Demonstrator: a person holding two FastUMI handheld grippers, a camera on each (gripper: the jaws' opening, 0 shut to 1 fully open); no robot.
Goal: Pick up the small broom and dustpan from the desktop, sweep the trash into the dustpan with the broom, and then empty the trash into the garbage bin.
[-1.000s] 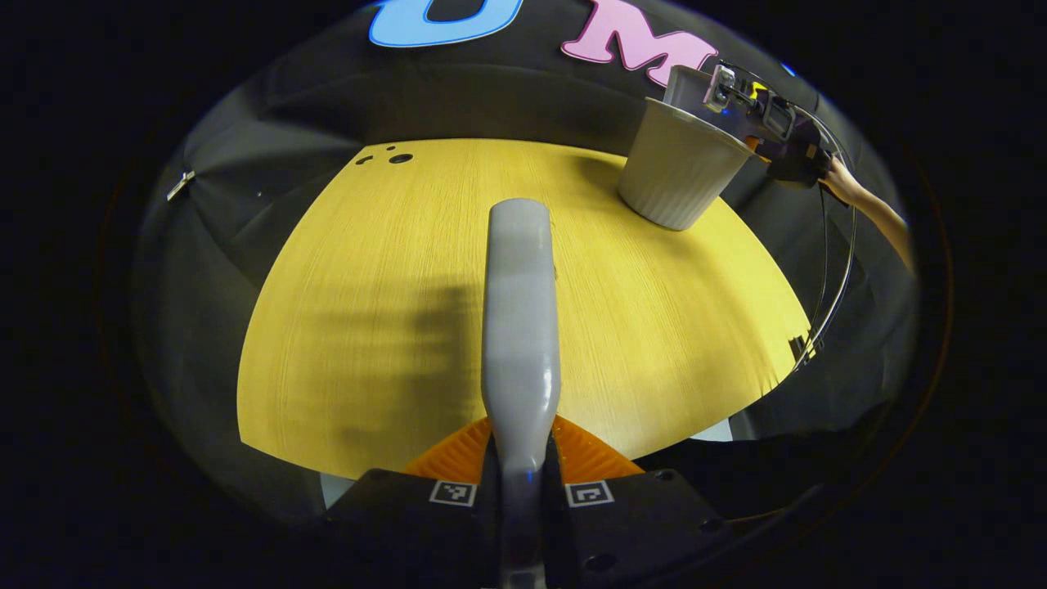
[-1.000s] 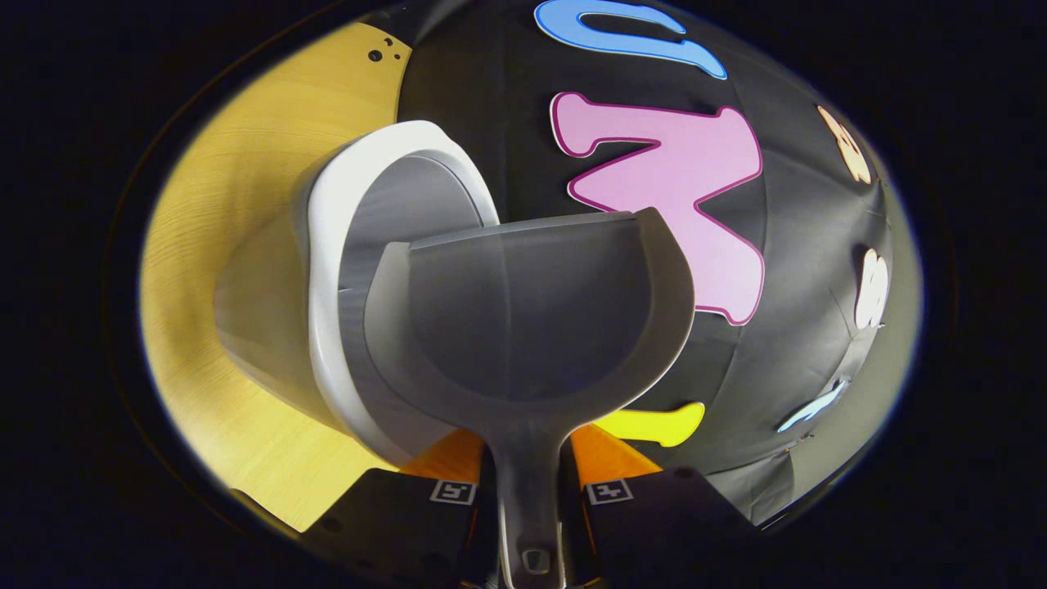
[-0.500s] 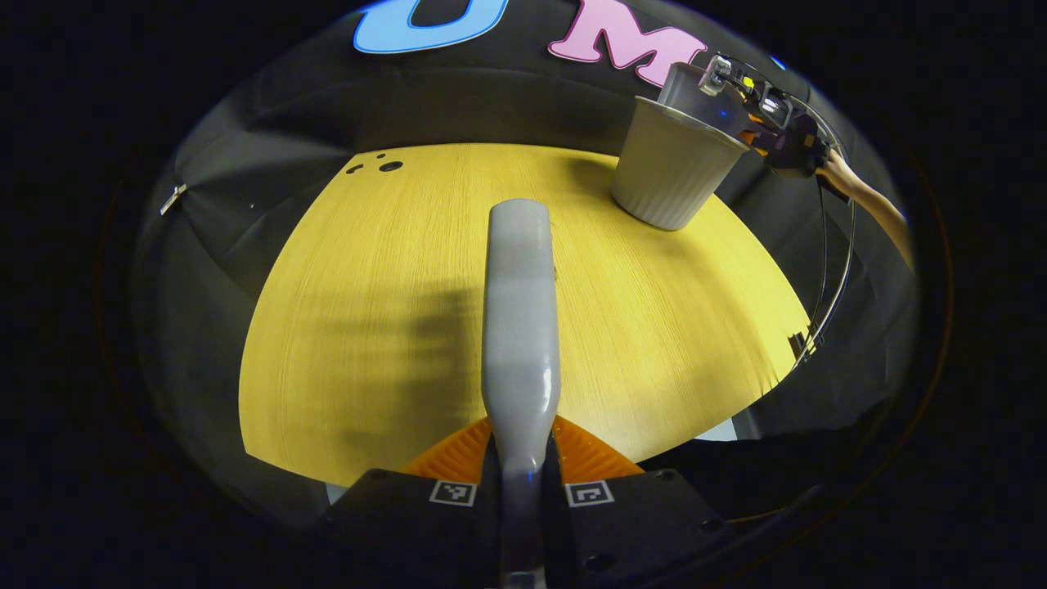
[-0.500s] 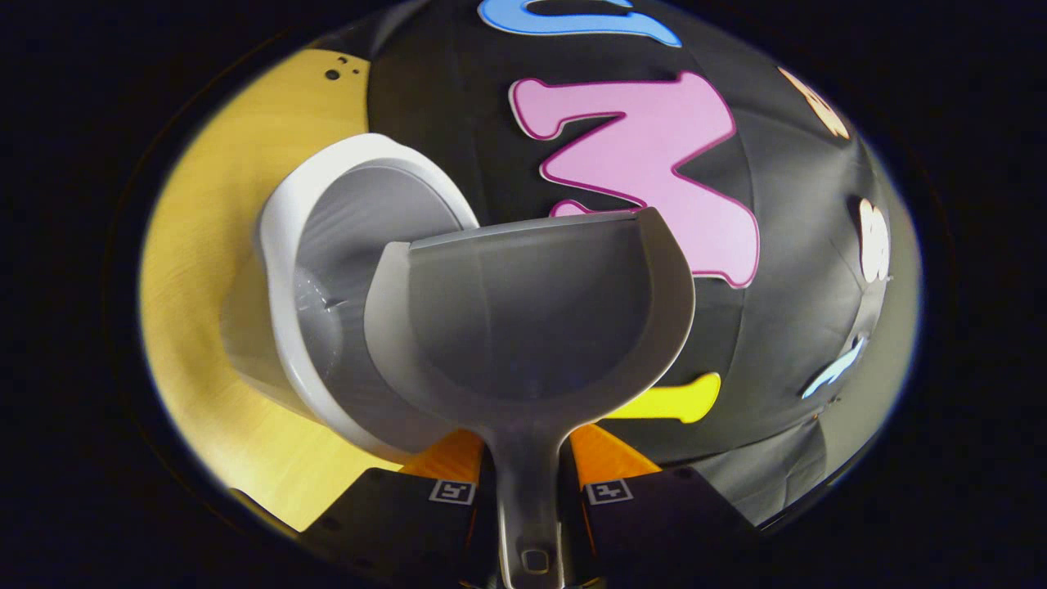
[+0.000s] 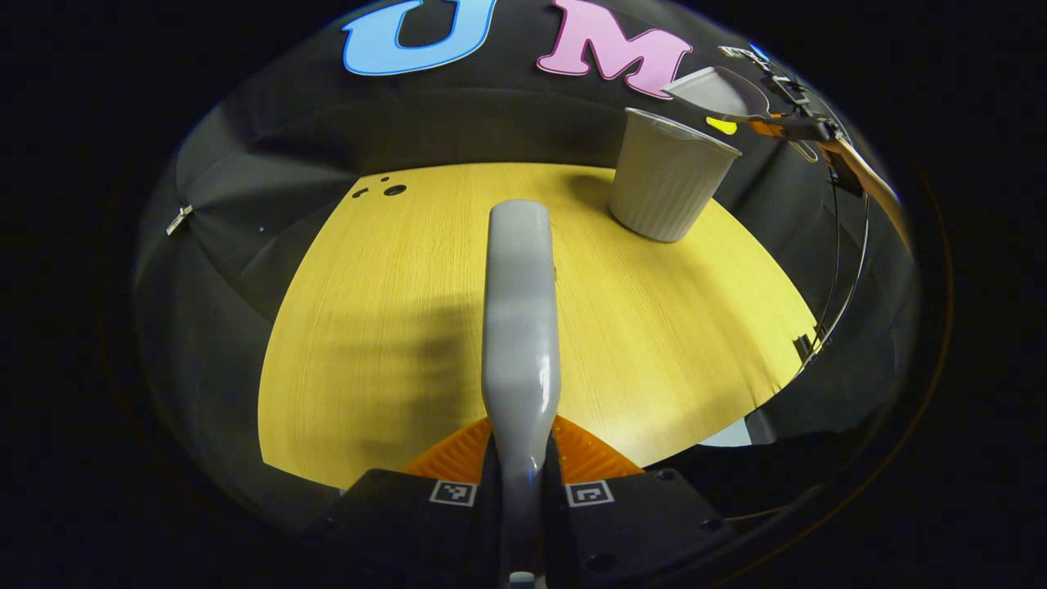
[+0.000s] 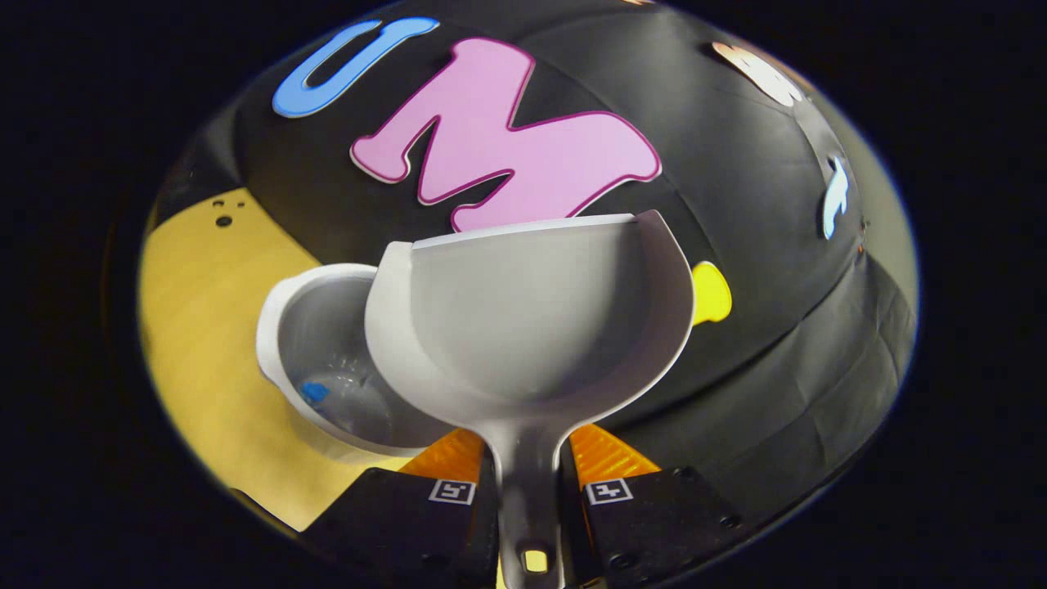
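Note:
My left gripper is shut on the grey broom, which points forward over the yellow wooden table. A white ribbed garbage bin stands at the table's far right. Above its rim the grey dustpan hangs roughly level, held by the other gripper and a person's hand. In the right gripper view, my right gripper is shut on the handle of the dustpan, whose scoop looks bare. The bin lies below and to its left, with a blue scrap and clear trash inside.
Small dark holes mark the table's far left corner. A thin cable hangs past the table's right edge. The black cloth wall stands close behind the bin. The table extends left of the bin in the right gripper view.
The dustpan rolled back from its tipped pose over the bin to roughly level and rose above the rim. The left gripper with the broom barely moved.

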